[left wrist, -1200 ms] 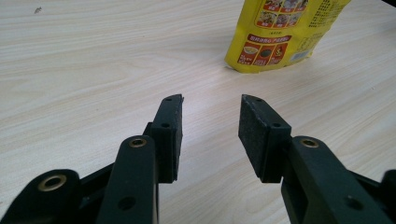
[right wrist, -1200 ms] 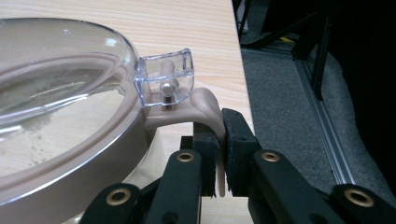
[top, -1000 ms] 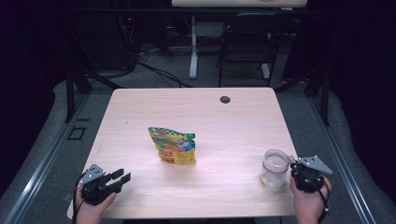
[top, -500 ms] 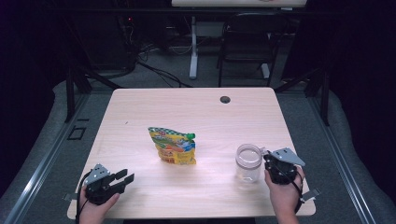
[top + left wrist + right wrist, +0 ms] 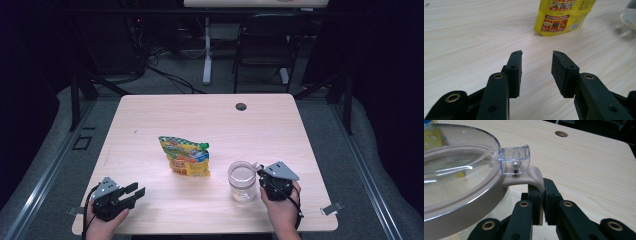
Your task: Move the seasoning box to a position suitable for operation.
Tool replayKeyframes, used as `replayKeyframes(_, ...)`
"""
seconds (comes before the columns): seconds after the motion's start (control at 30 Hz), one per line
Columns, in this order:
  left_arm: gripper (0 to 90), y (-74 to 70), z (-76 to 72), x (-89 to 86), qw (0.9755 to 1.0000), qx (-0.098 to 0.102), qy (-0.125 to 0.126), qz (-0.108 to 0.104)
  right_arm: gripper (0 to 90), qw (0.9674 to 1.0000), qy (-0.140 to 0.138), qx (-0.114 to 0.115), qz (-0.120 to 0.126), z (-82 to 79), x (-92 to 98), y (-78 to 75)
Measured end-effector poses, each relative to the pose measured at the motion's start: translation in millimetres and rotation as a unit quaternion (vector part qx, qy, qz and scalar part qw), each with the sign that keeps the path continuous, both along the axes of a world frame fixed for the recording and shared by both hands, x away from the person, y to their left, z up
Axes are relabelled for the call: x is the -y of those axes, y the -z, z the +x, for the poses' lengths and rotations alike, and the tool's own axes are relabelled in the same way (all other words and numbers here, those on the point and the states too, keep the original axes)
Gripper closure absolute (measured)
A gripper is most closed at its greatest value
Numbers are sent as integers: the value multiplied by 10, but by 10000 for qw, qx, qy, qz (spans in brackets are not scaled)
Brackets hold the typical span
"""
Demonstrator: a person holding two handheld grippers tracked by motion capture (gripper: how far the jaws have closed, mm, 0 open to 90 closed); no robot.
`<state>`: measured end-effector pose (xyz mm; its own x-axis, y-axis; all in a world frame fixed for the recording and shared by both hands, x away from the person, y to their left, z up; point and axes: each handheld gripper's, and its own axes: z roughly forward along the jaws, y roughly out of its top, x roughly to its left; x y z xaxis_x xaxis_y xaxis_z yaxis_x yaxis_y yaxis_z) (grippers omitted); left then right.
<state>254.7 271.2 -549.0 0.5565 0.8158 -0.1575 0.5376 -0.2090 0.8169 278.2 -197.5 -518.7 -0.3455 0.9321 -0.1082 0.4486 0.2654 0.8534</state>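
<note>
The right gripper (image 5: 541, 202) is clamped on the beige tab beneath the clear latch (image 5: 515, 161) of a lidded jar (image 5: 242, 180), which stands on the desk (image 5: 300, 135) at its 9 o'clock. A snack pouch (image 5: 186, 156) lies at the jar's 10 o'clock. The jar is best slid level, the tab kept pinched. The left gripper (image 5: 536, 71) is held half open, empty.

Bare tabletop (image 5: 150, 125) around, snack pouch (image 5: 185, 156) and jar (image 5: 242, 180) mid-table, narrow gap between
</note>
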Motion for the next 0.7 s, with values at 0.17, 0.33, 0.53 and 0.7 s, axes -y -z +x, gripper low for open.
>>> replayKeyframes(0.17, 605, 10, 4, 5, 10000, -20, -14, 25, 859, 9998, -100, -16, 141, -3, -65, 47)
replayKeyframes(0.33, 605, 5, 6, 16, 10000, -30, 30, 80, 857, 9998, -189, -20, 70, -9, -123, 81)
replayKeyframes(0.53, 606, 11, 10, 33, 10000, 13, 54, 76, 856, 9995, -217, 9, 217, 4, -176, 124)
replayKeyframes(0.7, 607, 6, 5, 37, 10000, 17, 58, 50, 856, 9996, -232, 0, 187, 11, -203, 143)
